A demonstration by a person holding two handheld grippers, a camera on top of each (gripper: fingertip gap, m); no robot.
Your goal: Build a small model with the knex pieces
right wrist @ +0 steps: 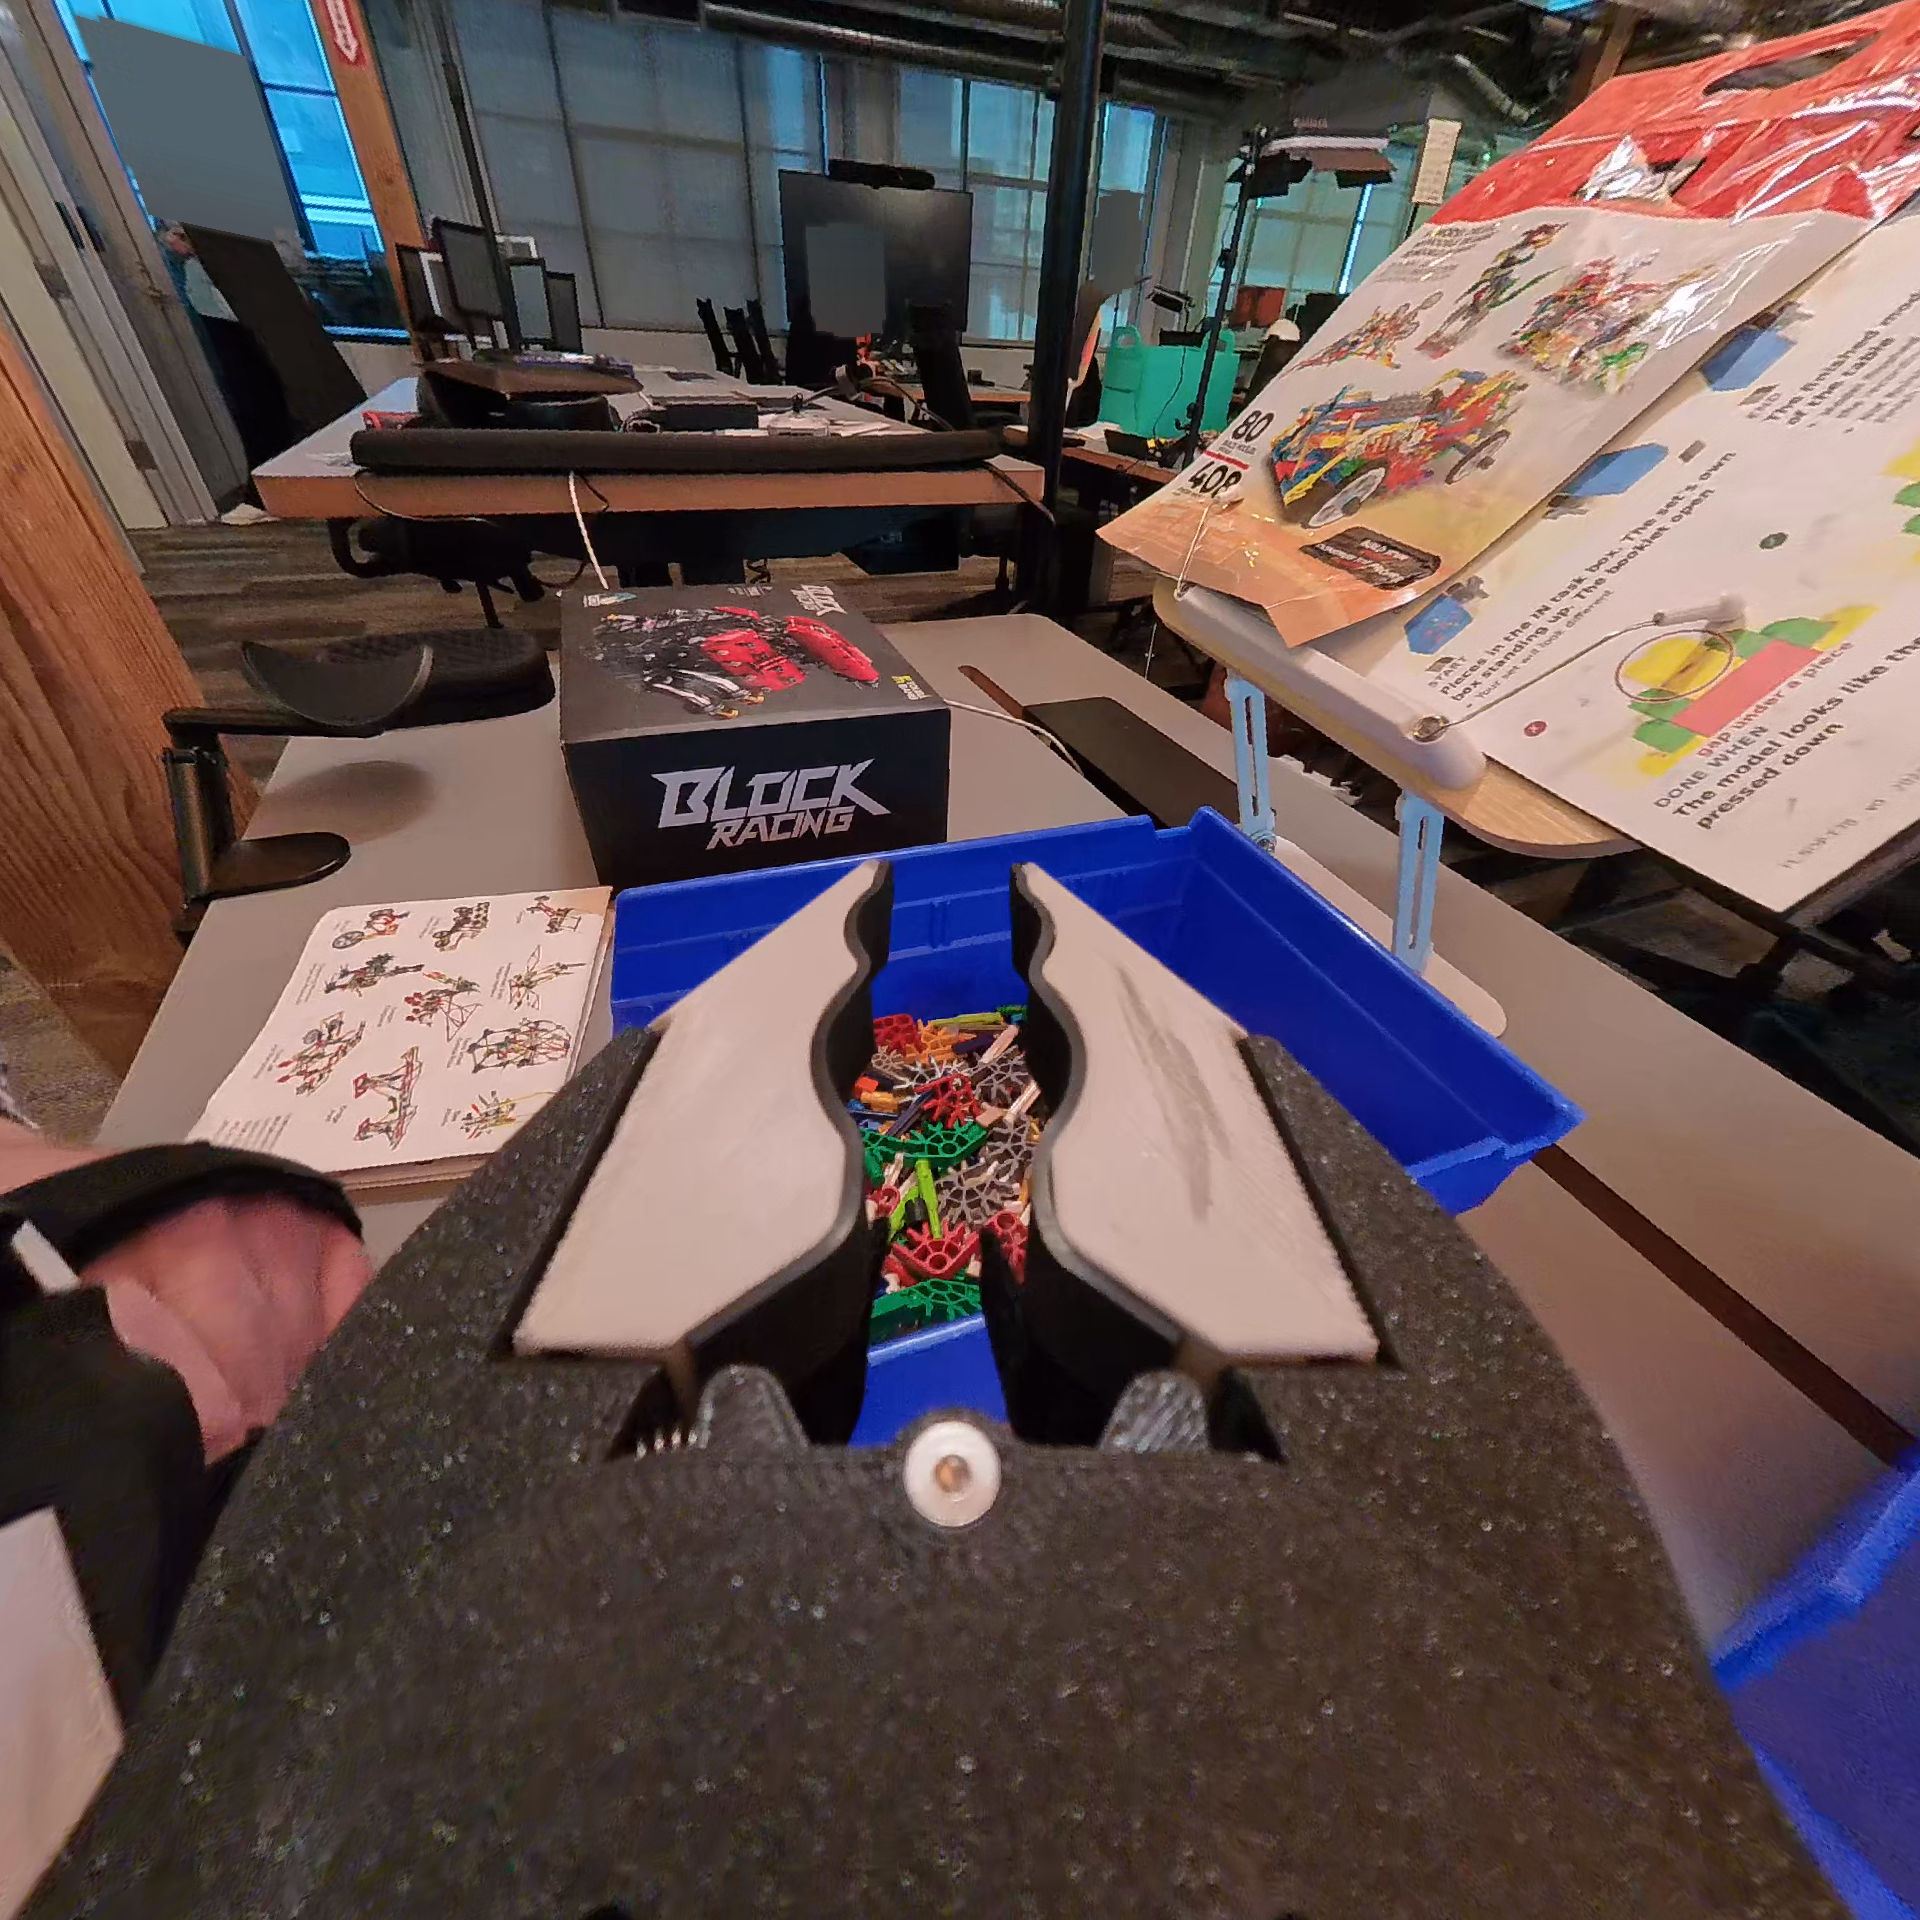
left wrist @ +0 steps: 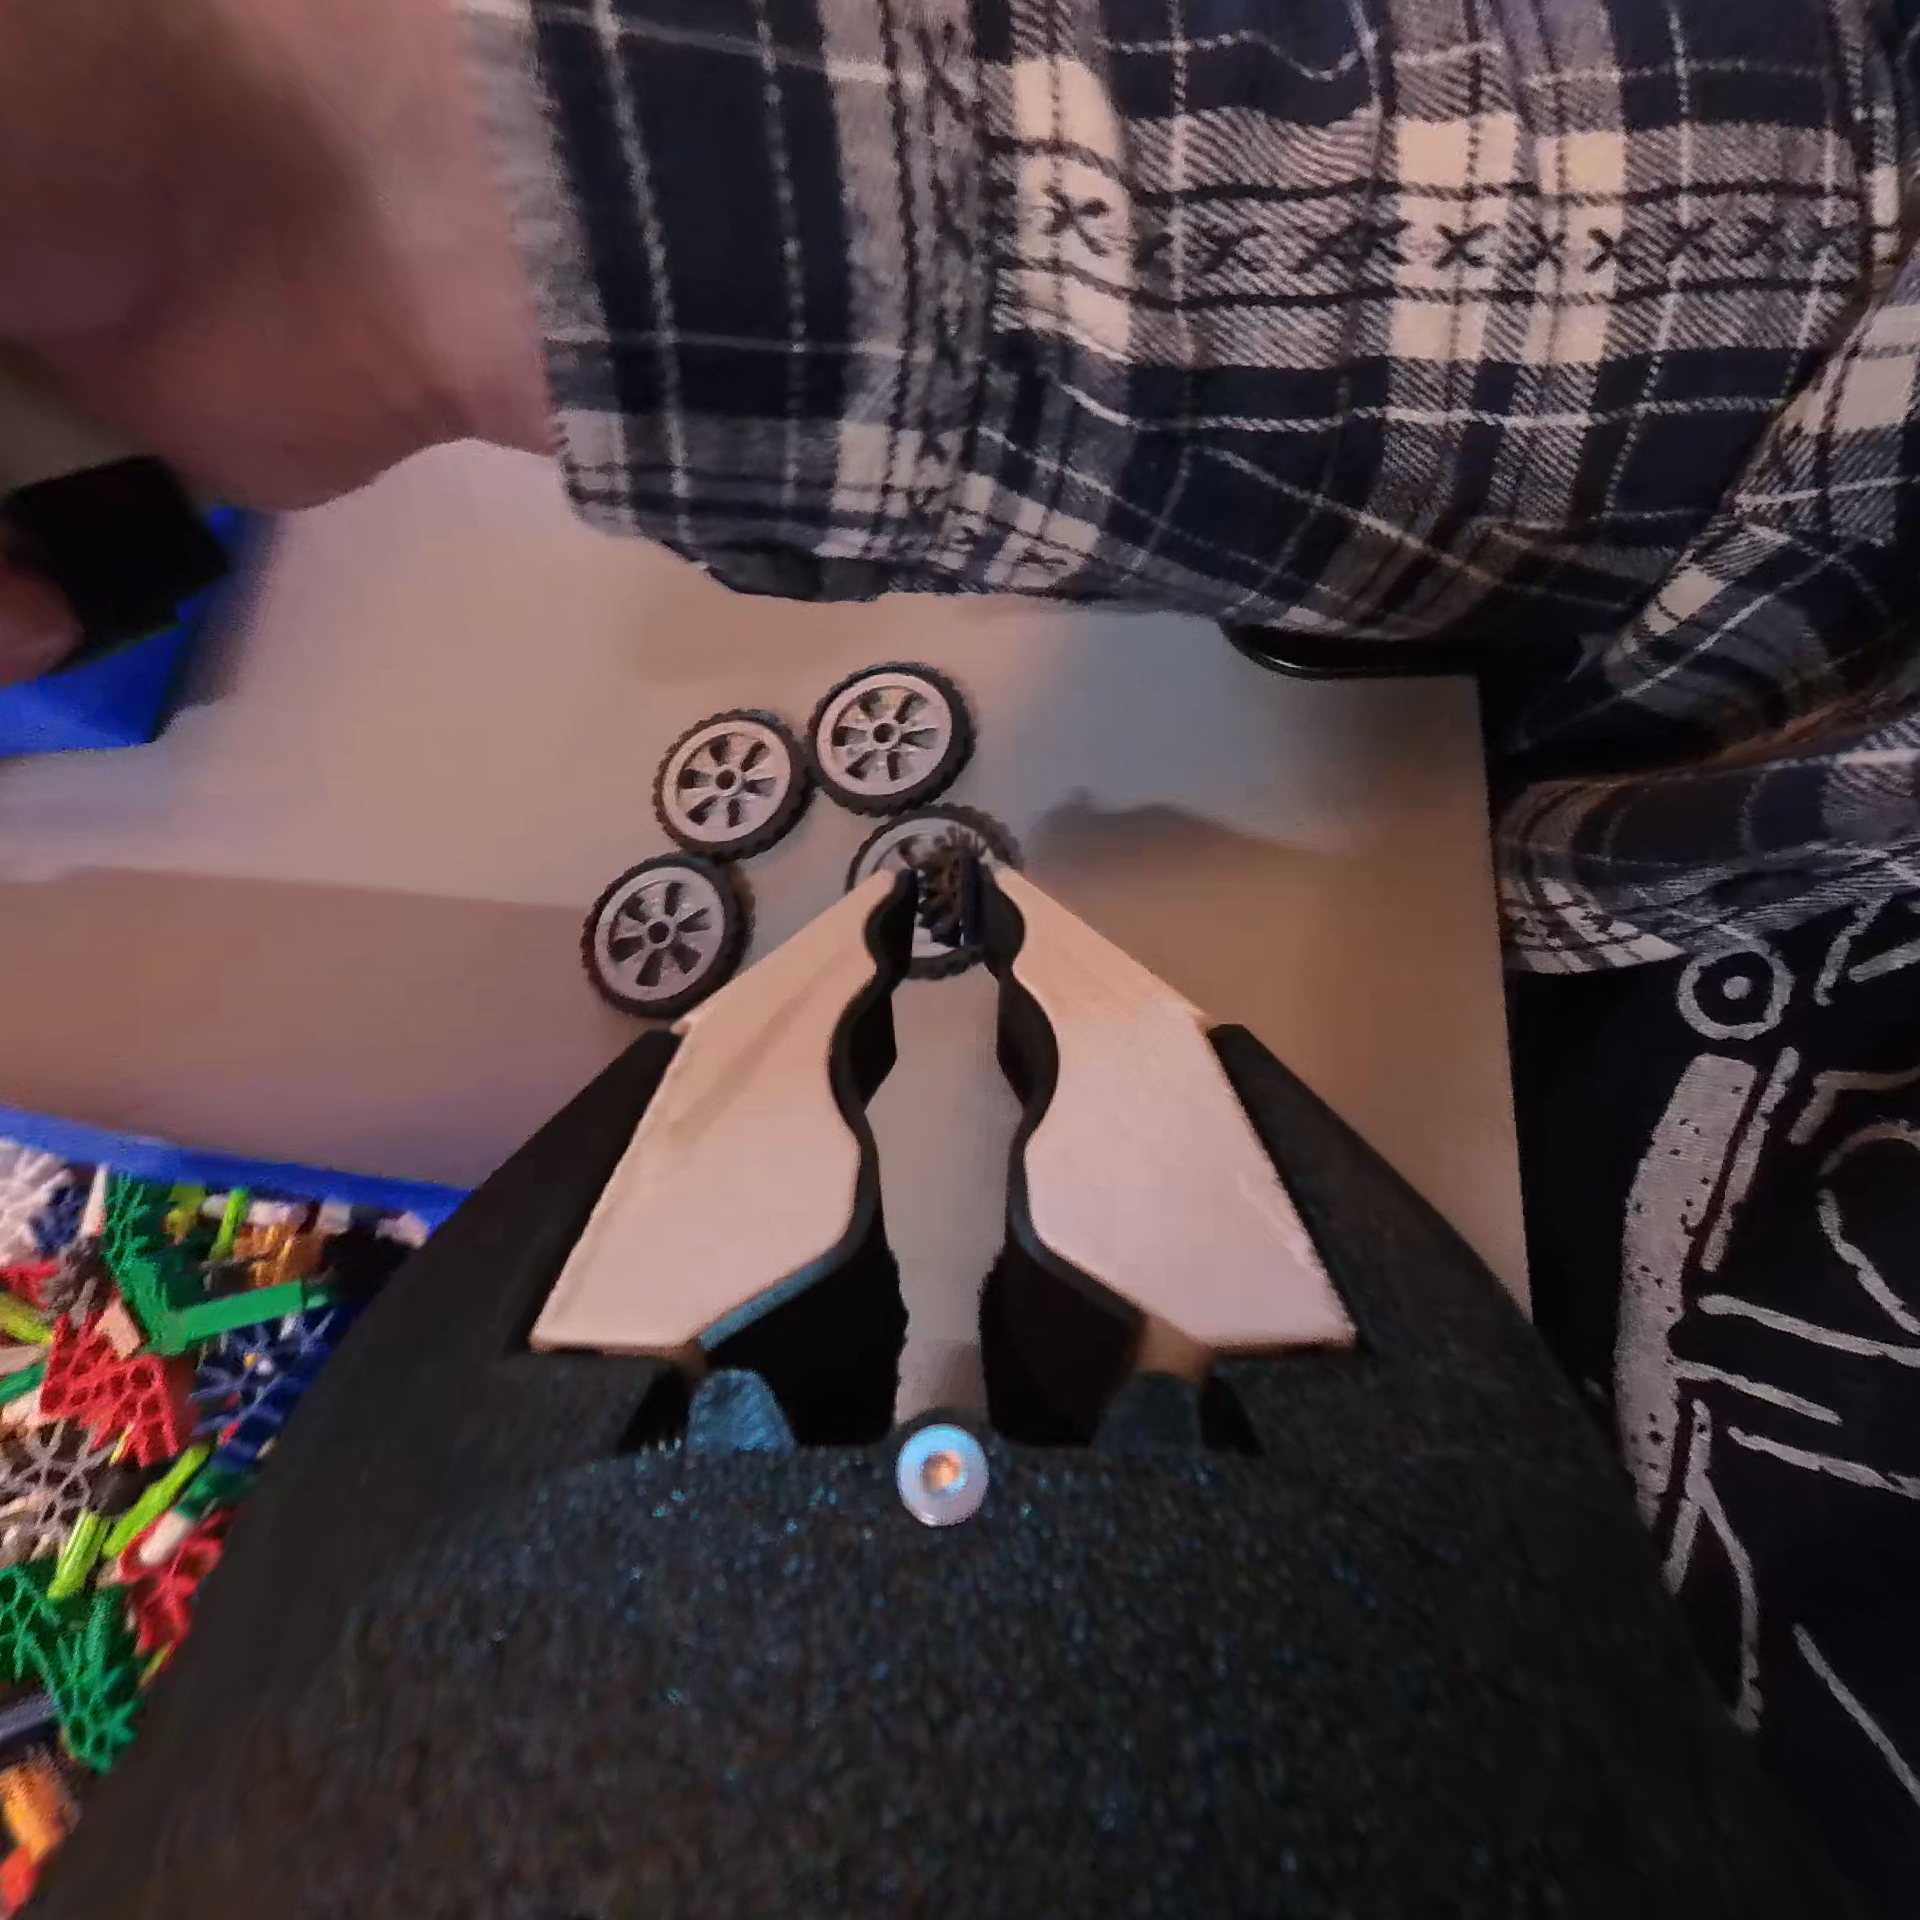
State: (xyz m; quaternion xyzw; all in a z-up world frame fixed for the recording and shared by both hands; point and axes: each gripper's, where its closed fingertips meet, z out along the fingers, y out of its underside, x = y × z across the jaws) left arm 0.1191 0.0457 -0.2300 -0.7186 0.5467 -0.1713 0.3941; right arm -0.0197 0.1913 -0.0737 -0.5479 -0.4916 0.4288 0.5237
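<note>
1. Wheels: three (left wrist: pixel 730 781) lie flat on the worktop (left wrist: pixel 416 935); a fourth wheel (left wrist: pixel 940 904), light and rigid, is clamped on edge by the left gripper (left wrist: pixel 940 896).
2. Grip is best taken across the treaded rim.
3. Right gripper (right wrist: pixel 951 894) fingers are held apart above the blue bin (right wrist: pixel 1299 966).

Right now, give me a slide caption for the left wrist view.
Left gripper pinches a small dark gear above four toy wheels on a grey table.

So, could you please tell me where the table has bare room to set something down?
Bare table lies left of the four wheels, and more right of them toward the edge. The blue bin is crowded with pieces.
</note>
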